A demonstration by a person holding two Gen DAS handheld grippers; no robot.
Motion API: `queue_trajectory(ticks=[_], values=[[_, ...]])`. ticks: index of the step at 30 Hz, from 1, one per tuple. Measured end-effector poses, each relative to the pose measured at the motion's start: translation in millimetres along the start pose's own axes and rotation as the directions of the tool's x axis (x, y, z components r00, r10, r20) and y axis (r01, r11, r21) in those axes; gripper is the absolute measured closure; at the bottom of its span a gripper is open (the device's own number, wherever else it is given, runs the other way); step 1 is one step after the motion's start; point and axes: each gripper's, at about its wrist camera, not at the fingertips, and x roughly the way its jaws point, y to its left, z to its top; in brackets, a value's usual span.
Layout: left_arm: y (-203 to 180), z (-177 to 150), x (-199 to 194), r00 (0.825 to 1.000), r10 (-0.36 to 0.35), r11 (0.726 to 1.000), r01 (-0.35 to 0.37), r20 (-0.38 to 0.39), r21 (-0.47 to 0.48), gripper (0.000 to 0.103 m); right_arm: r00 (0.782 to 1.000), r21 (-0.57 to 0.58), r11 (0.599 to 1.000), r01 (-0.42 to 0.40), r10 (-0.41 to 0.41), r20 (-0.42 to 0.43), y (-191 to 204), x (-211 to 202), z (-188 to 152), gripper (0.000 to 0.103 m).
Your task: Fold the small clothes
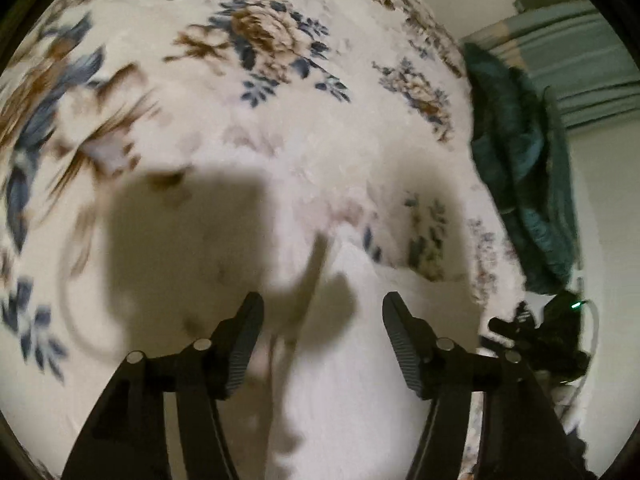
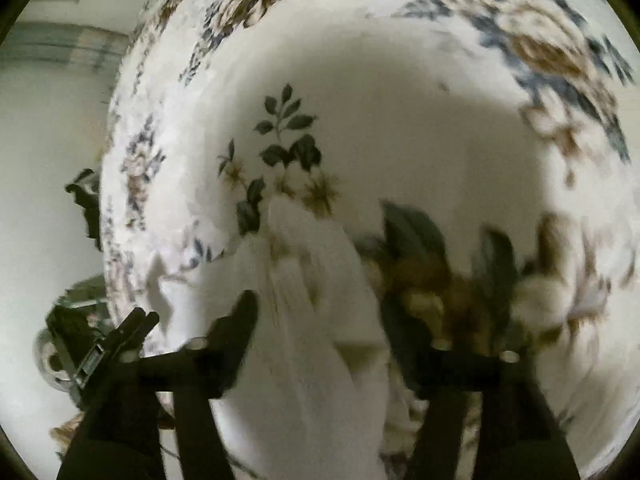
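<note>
Floral blanket (image 1: 280,80) fills both views: a cream surface with blue and brown flower prints, and pale wall beyond its edge.

Left wrist view, left to right: we see blurred flowers at the far left, then a broad shadow on the blanket. Our left gripper (image 1: 323,322) stands with its jaws wide apart and nothing between them. A white garment (image 1: 360,352) lies on the blanket below and ahead of the gap, running toward the lower edge of the view; whether the fingers touch it we cannot tell. Further right, a teal cloth (image 1: 520,152) hangs at the blanket's edge, and under it sits a black device (image 1: 540,332) with a small green light.

Right wrist view, left to right: we see wall and a dark object (image 2: 86,204) beside the blanket's left edge, then a black clip-like part (image 2: 128,332) near the left finger. Our right gripper (image 2: 320,320) is also spread wide, holding nothing we can make out. The white garment (image 2: 320,280) lies between the fingers, reaching forward to a leaf print (image 2: 286,136). Blurred brown flowers close the right side.
</note>
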Motion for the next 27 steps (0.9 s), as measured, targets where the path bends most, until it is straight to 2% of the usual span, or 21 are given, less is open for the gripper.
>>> queue_trajectory(ticks=[1, 4, 7, 10, 15, 20, 21, 22, 23, 25, 27], values=[[3, -8, -2, 1.0, -0.014, 1.0, 0.014, -0.015, -0.004, 0.043, 0.999, 0.023, 0.999, -0.032, 0.033, -0.027, -9, 0, -10, 0.017], [10, -32, 4, 0.997, -0.042, 0.999, 0.041, -0.069, -0.012, 0.043, 0.987, 0.059, 0.992, -0.111, 0.117, -0.107, -28, 17, -40, 0.011], [17, -50, 23, 0.988, -0.083, 0.996, 0.078, -0.13, -0.041, 0.043, 0.962, 0.086, 0.979, -0.186, 0.199, -0.185, -44, 46, -66, 0.002], [19, -58, 46, 0.979, -0.113, 0.993, 0.105, -0.173, -0.05, 0.043, 0.93, 0.115, 0.959, -0.259, 0.28, -0.239, -50, 75, -78, 0.001], [20, -55, 66, 0.968, -0.163, 0.986, 0.151, -0.188, -0.078, 0.038, 0.89, 0.109, 0.941, -0.32, 0.338, -0.306, -46, 108, -81, 0.001], [14, -53, 72, 0.961, -0.195, 0.98, 0.183, -0.199, -0.075, 0.039, 0.874, 0.166, 0.924, -0.344, 0.38, -0.302, -53, 115, -77, 0.002], [10, -54, 72, 0.962, -0.191, 0.981, 0.182, -0.197, -0.064, 0.04, 0.878, 0.161, 0.924, -0.348, 0.381, -0.291, -53, 113, -77, 0.008], [7, -54, 70, 0.963, -0.188, 0.982, 0.183, -0.191, -0.047, 0.054, 0.889, 0.146, 0.93, -0.339, 0.367, -0.273, -51, 110, -78, 0.031], [3, -54, 67, 0.966, -0.178, 0.984, 0.176, -0.187, -0.03, 0.075, 0.903, 0.13, 0.939, -0.319, 0.342, -0.26, -50, 107, -80, 0.038], [-3, -54, 59, 0.976, -0.143, 0.989, 0.145, -0.162, 0.0, 0.078, 0.914, 0.131, 0.938, -0.32, 0.342, -0.219, -49, 97, -85, 0.052], [-12, -51, 48, 0.982, -0.125, 0.991, 0.13, -0.14, 0.025, 0.08, 0.93, 0.101, 0.949, -0.299, 0.313, -0.194, -40, 88, -88, 0.055]])
